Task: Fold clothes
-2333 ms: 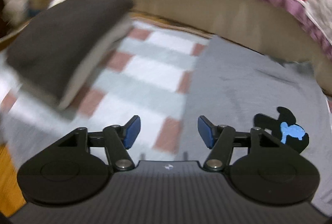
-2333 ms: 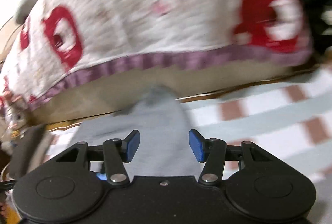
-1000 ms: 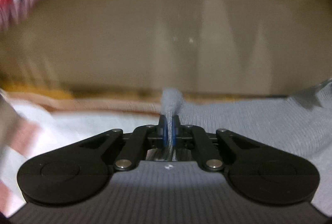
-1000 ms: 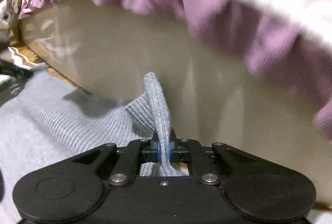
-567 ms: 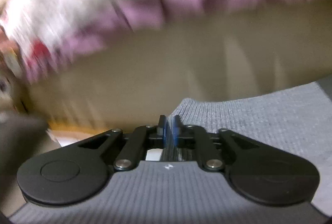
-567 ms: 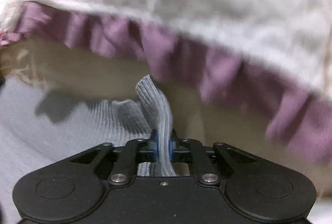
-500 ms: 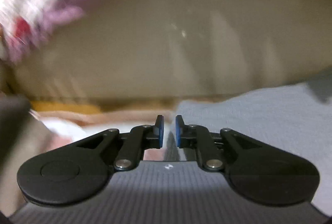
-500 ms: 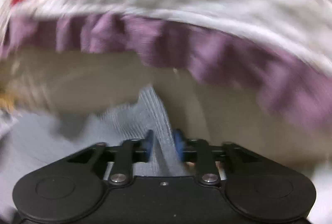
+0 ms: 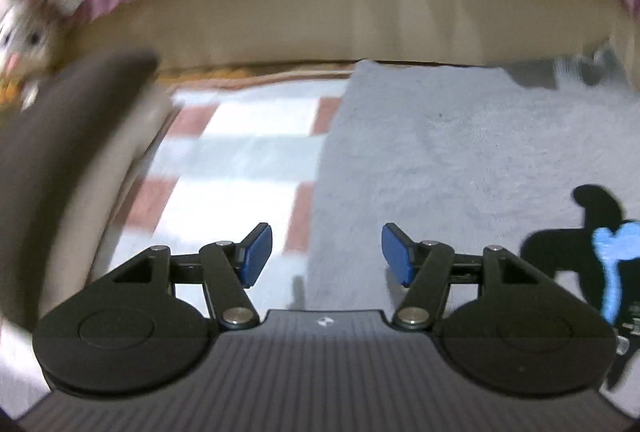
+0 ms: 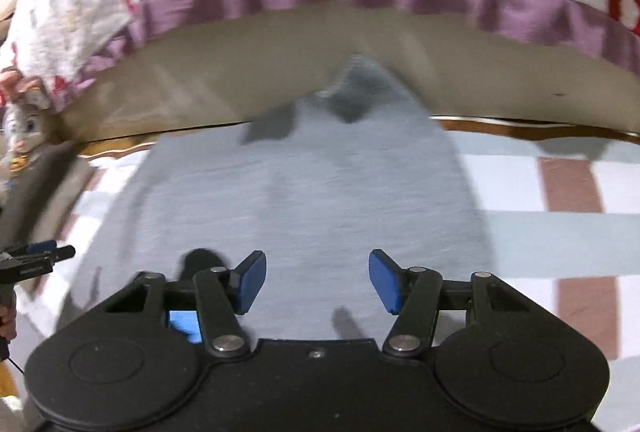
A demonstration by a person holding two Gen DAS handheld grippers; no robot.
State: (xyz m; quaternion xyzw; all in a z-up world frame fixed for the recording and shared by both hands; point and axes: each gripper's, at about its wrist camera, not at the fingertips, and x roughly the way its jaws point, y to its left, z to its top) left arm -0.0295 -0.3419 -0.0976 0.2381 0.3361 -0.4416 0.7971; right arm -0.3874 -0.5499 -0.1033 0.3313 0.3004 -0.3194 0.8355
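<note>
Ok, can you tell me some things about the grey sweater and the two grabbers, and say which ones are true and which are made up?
1. The grey sweater lies spread on a checked blanket. True.
2. The right gripper is pinching the sweater. False: its jaws are opening and nothing is between them; the sweater lies below.
3. The left gripper holds a sock. False: its jaws are opening, with nothing between them.
4. The sweater has a black picture with a blue patch on it. True.
5. A folded dark garment sits to the left of the sweater. True.
</note>
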